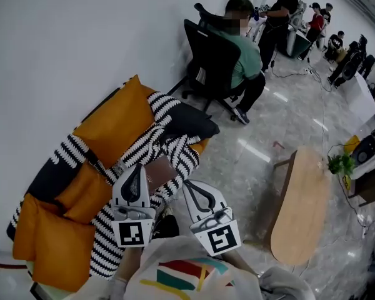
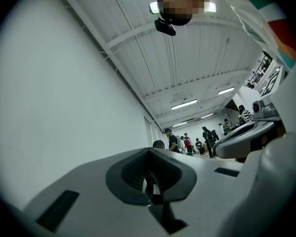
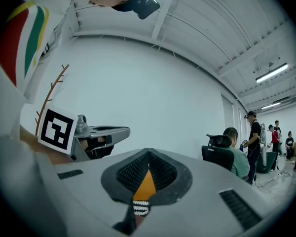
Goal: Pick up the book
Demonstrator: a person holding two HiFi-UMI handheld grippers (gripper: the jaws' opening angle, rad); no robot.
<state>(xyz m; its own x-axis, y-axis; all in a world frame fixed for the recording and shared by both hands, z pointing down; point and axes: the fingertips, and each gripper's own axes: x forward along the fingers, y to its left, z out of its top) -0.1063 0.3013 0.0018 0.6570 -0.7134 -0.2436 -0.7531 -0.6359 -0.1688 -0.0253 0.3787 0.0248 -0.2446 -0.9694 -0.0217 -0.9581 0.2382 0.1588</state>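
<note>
Both claws are sitting side by side at lower centre of the head view, pointing up-frame.

Left gripper [image 1: 137, 167]: jaws are meeting at the tips and gripping nothing. Seen from its own camera, the left gripper [image 2: 148, 151] is facing white wall and ceiling.

Right gripper [image 1: 189, 184]: jaws are pressed fully together, empty. Past the right gripper [image 3: 148, 154] in its own view, orange and striped fabric are showing through the slit.

The book [image 1: 160, 169], seemingly the reddish-brown slab, is lying on the black-and-white striped blanket [image 1: 175, 149], between and just beyond the two jaw tips. Neither claw is gripping it.

Orange cushions [image 1: 115, 120] are filling the left of frame. A person [image 1: 247, 61] is sitting in a black office chair [image 1: 212, 58] at upper centre. An oval wooden table [image 1: 300, 208] is standing at right.
</note>
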